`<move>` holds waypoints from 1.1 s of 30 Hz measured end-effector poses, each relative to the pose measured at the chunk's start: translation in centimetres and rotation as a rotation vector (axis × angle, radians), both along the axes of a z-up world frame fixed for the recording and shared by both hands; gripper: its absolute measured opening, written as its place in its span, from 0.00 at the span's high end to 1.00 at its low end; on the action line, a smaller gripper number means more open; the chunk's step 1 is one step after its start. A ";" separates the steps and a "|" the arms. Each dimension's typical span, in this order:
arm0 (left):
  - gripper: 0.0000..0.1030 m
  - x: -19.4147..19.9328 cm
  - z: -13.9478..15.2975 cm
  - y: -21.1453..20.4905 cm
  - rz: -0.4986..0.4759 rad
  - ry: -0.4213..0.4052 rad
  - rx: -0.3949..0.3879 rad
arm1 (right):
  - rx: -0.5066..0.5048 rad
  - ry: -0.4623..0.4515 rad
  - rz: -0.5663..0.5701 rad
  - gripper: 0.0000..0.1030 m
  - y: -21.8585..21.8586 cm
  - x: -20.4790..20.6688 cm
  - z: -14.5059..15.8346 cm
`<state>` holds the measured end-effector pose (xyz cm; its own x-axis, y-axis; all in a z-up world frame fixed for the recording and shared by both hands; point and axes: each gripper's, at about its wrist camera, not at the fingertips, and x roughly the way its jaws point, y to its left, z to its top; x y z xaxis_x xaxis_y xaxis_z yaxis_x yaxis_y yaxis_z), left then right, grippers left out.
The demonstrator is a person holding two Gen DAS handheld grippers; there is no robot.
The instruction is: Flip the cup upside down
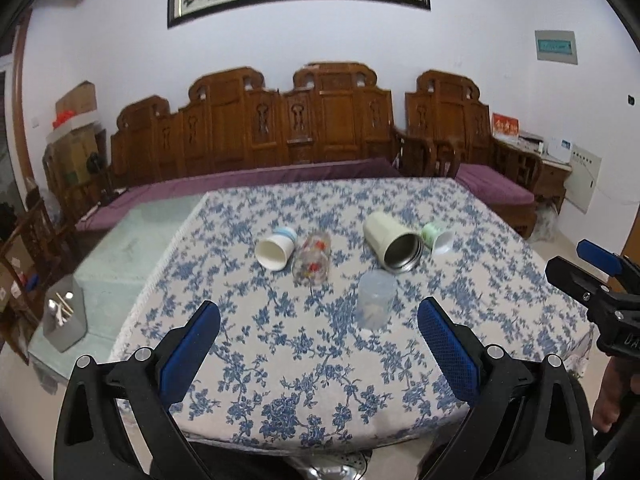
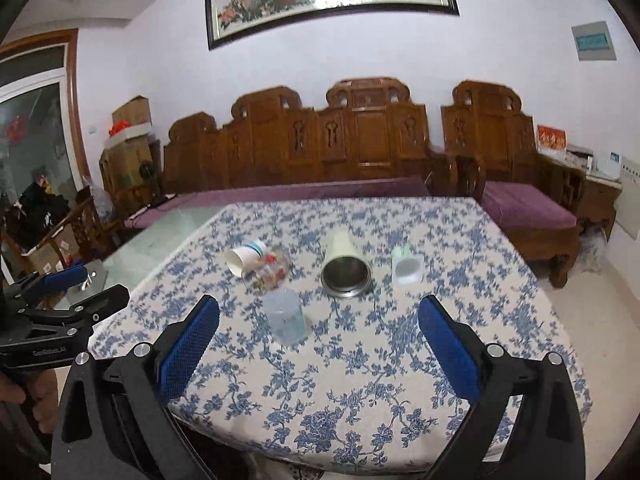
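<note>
Cups lie scattered mid-table on the blue-flowered tablecloth [image 1: 320, 380]. I take the translucent plastic cup [image 2: 285, 316] as the likely target: it is the nearest and the only one standing, long axis vertical, though blur keeps me from telling which end is up. It sits ahead of both tools, right of centre for my left gripper [image 1: 319, 348] and left of centre for my right gripper [image 2: 319, 346]; neither is clearly nearer. Both have jaws spread wide and hold nothing. Beyond it, lying on their sides: a white paper cup [image 1: 275, 250], a clear printed glass [image 1: 312, 258], a cream steel-lined tumbler [image 2: 345, 266] with mouth toward me, and a small green cup [image 1: 438, 238].
</note>
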<state>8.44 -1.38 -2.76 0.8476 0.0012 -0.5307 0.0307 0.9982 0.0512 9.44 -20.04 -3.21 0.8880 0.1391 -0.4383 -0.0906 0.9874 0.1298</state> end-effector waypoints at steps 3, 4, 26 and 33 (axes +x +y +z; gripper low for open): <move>0.08 -1.1 1.3 0.0 0.010 -0.034 -0.005 | -0.004 -0.032 -0.014 0.03 0.0 -1.2 1.2; 0.08 -1.4 1.6 0.0 0.011 -0.042 -0.008 | -0.004 -0.037 -0.015 0.03 0.0 -1.5 1.4; 0.08 -3.0 2.9 0.2 0.023 -0.081 -0.018 | -0.004 -0.072 -0.030 0.03 -0.1 -3.4 2.8; 0.08 -3.0 2.9 0.3 0.024 -0.080 -0.020 | -0.004 -0.072 -0.028 0.03 -0.1 -3.3 2.8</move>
<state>5.42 -1.05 0.10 0.8873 0.0124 -0.4611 0.0032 0.9995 0.0329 6.11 -20.18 -0.44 0.9207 0.1121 -0.3739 -0.0716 0.9901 0.1205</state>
